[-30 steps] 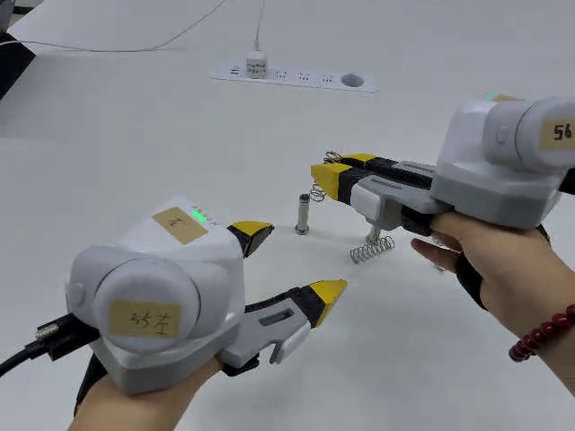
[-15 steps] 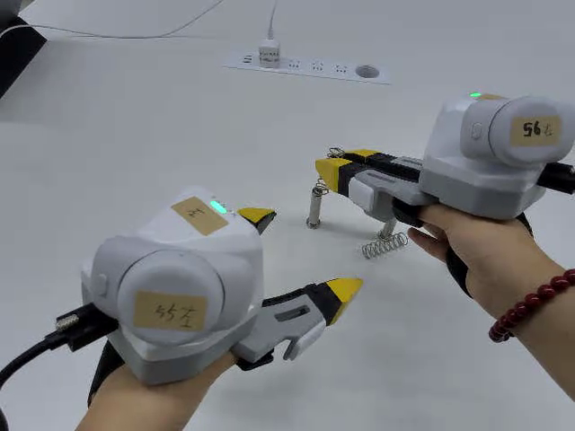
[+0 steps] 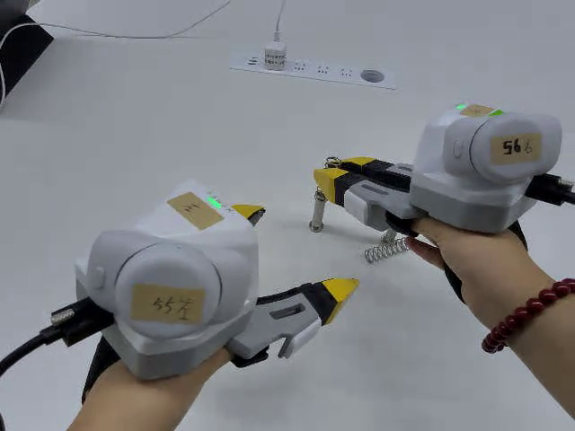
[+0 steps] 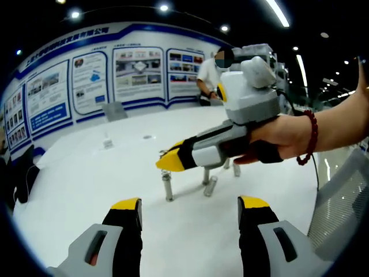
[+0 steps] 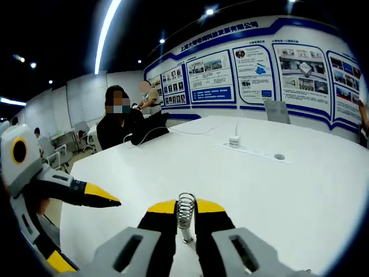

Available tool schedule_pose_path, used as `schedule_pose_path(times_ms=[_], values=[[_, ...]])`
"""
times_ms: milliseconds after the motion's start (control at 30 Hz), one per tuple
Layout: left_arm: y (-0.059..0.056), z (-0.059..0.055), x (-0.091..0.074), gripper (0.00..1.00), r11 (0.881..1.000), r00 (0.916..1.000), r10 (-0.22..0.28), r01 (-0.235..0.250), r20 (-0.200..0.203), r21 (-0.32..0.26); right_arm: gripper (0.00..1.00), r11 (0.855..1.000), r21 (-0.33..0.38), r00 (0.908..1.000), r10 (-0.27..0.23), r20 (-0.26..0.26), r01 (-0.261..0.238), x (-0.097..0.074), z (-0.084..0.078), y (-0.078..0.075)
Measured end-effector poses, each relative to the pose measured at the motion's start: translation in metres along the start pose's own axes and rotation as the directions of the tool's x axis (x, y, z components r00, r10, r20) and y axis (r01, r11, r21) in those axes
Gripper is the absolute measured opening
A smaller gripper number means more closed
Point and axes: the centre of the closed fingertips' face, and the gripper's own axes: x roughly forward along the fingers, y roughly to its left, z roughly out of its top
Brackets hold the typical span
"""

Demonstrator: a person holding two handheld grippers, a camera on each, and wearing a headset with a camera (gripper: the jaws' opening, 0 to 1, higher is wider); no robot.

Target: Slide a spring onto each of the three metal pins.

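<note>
Jaws of R gripper [image 3: 341, 171] pinch a spring [image 5: 185, 209] upright at the top of the standing pin [image 3: 317, 214]. L gripper [image 3: 295, 250] jaws are spread, empty, near that pin on the person's side.

Biggest risk: coil misses pin head and tips pin over. Lesser: squeezed spring pops out on release and rolls off.

Showroom w/ blue wall boards [image 5: 271, 69]. White table [image 3: 135, 117] looks smooth, so parts may skid. Power strip [image 3: 310, 69] well beyond pin; loose spring [image 3: 386, 250] lies near pin.
</note>
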Motion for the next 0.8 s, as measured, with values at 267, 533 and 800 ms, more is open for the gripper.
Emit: schedule_pose_path(times_ms=[267, 533, 800], values=[[0.002, -0.001, -0.001, 0.68, 1.000, 1.0000, 0.007, -0.007, -0.005, -0.026, 0.12, 1.000, -0.005, 1.0000, -0.004, -0.008, 0.004, 0.003, -0.002, 0.000], [0.001, -0.001, -0.001, 0.68, 1.000, 1.0000, 0.000, 0.000, -0.008, -0.031, 0.12, 0.997, -0.072, 0.9995, -0.008, -0.032, 0.005, 0.003, -0.007, 0.003], [-0.001, -0.001, 0.000, 0.68, 1.000, 0.9999, -0.009, 0.009, -0.007, -0.026, 0.12, 0.995, -0.098, 0.9974, -0.011, -0.071, 0.004, 0.009, -0.019, 0.002]])
